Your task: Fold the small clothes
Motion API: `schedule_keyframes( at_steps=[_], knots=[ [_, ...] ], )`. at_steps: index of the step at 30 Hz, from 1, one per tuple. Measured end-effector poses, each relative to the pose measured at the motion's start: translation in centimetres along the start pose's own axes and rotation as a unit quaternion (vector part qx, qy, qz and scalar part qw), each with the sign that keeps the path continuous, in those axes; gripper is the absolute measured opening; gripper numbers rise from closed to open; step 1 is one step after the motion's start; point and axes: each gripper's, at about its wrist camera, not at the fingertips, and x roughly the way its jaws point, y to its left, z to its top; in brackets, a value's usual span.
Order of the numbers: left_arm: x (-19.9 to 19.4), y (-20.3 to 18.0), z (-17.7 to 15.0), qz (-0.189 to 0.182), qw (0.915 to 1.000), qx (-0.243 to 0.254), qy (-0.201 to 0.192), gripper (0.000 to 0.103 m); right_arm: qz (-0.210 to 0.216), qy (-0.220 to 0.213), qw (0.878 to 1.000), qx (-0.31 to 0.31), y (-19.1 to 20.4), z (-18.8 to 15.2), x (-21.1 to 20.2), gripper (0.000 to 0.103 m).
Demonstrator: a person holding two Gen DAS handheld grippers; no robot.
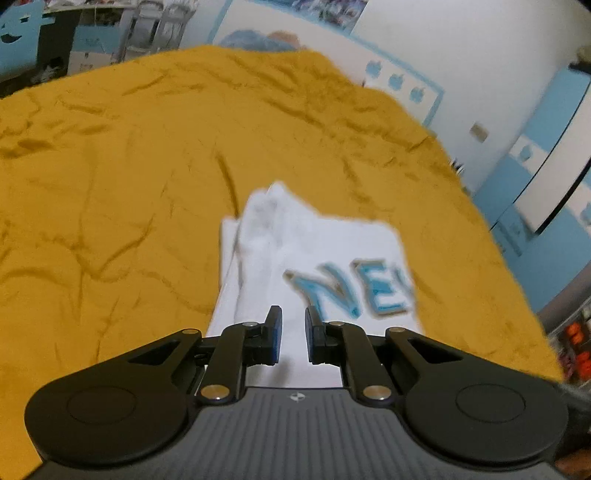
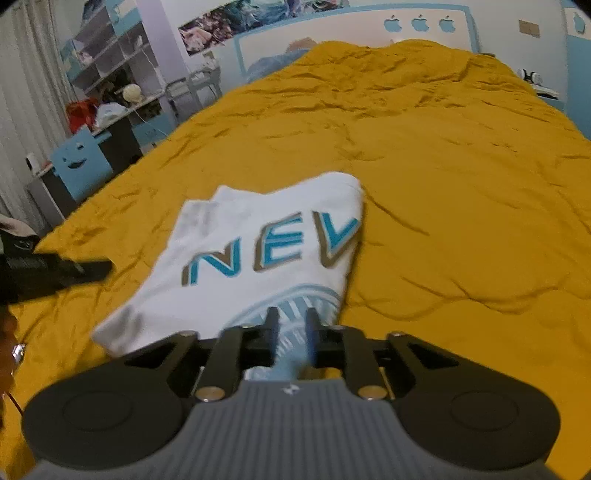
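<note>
Black, blue-padded fingers of the left gripper [image 1: 293,334] are seen nearest the lens, parted by a narrow gap with white cloth showing between them; whether that cloth is pinched or merely lies beneath cannot be told. On the right gripper [image 2: 291,334] a similar gap is kept, and pale printed fabric is seen within it, though a grip cannot be confirmed there either. Both tools are held low at the near edge of the white T-shirt [image 2: 258,243], presumably so that this edge can be carried over for the next fold. Soft, thin knit is suggested by the garment; it is lain partly folded, a sleeve [image 1: 258,221] doubled inward, with blue letters [image 2: 273,247] across the chest. It is spread on the mustard bedspread [image 2: 443,184], a wrinkled, matte cover, well short of the headboard [image 2: 369,26].
</note>
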Motion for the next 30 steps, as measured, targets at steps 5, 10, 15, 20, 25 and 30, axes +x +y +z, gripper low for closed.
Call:
schedule_keyframes(
  at_steps=[5, 10, 15, 20, 25, 30],
  knots=[
    [2.4, 2.6, -2.6, 0.05, 0.998, 0.005, 0.038, 0.006, -0.001, 0.04, 0.999, 0.0, -0.3, -2.1, 3.6, 0.018],
    [3.4, 3.4, -3.8, 0.05, 0.9976, 0.005, 0.048, 0.006, -0.009, 0.041, 0.999, -0.017, -0.5, -4.5, 5.5, 0.017],
    [2.6, 3.1, -2.4, 0.038, 0.9978, -0.002, 0.054, 0.007, 0.004, 0.058, 0.998, -0.011, -1.1, -3.3, 5.7, 0.018],
    [0.6, 3.2, 0.2, 0.004, 0.9998, 0.018, 0.0, 0.069, 0.015, 0.046, 0.999, 0.014, -2.2, -1.1, 4.5, 0.042],
    [2.8, 5.2, 3.0, -0.054, 0.9984, -0.012, -0.001, 0.076, 0.047, 0.034, 0.995, 0.078, -4.3, 0.9, 4.8, 0.056],
    [7.1, 9.0, 4.4, -0.107, 0.9879, -0.109, 0.027, 0.086, 0.074, 0.036, 0.986, 0.147, -6.3, 1.3, 6.2, 0.06]
  ],
)
